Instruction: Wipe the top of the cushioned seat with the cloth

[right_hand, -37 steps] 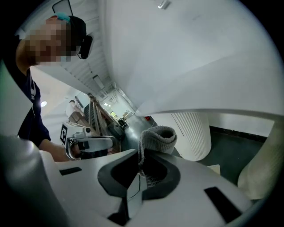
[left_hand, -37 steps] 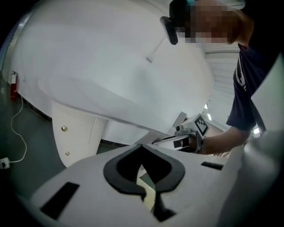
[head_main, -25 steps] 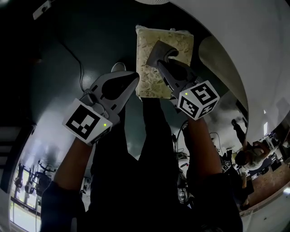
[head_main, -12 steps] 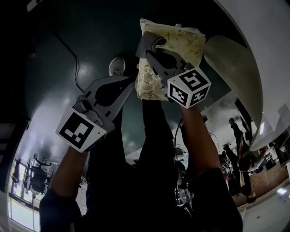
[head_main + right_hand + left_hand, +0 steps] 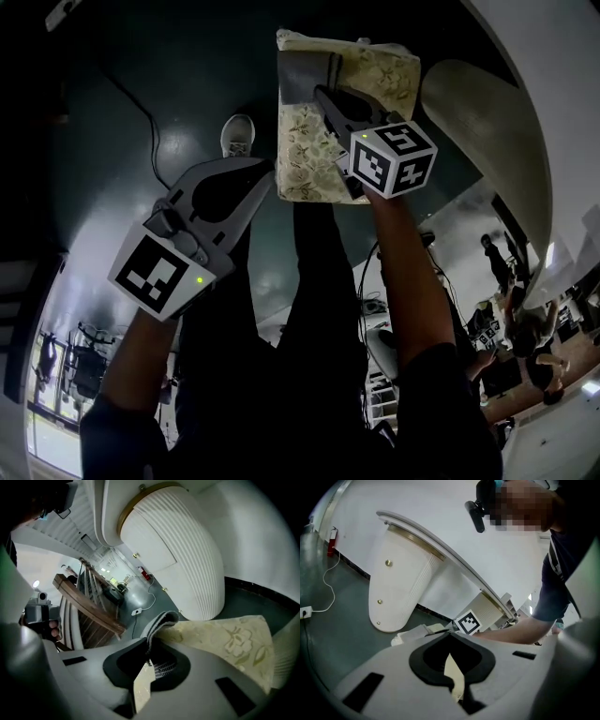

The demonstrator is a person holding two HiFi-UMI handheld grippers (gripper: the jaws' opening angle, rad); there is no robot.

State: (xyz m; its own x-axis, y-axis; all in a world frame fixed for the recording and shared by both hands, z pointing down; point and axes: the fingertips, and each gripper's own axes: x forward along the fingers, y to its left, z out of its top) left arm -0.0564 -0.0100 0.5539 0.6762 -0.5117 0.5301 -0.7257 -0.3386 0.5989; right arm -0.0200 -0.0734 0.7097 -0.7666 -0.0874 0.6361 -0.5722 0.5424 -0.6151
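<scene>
The cushioned seat [image 5: 361, 84] has a cream floral top and stands at the top middle of the head view. A grey cloth [image 5: 305, 80] lies flat on its far left part. My right gripper [image 5: 328, 98] is shut on the cloth and presses it onto the seat. In the right gripper view the cloth [image 5: 161, 620] folds up out of the right gripper [image 5: 149, 646], with the floral seat [image 5: 229, 644] just beyond. My left gripper [image 5: 265, 176] hangs shut and empty beside the seat's left near edge, apart from the cloth. The left gripper [image 5: 450, 632] looks toward the seat [image 5: 410, 632].
A white ribbed pedestal [image 5: 187, 550] under a curved counter [image 5: 487, 141] stands close on the seat's right. A shoe [image 5: 237, 134] and a cable [image 5: 141, 103] are on the dark floor to the left. A fire extinguisher [image 5: 332, 541] stands by the wall.
My right gripper has slid the cloth from the middle of the seat to its far left part, where it now lies spread flat. The left gripper has barely moved.
</scene>
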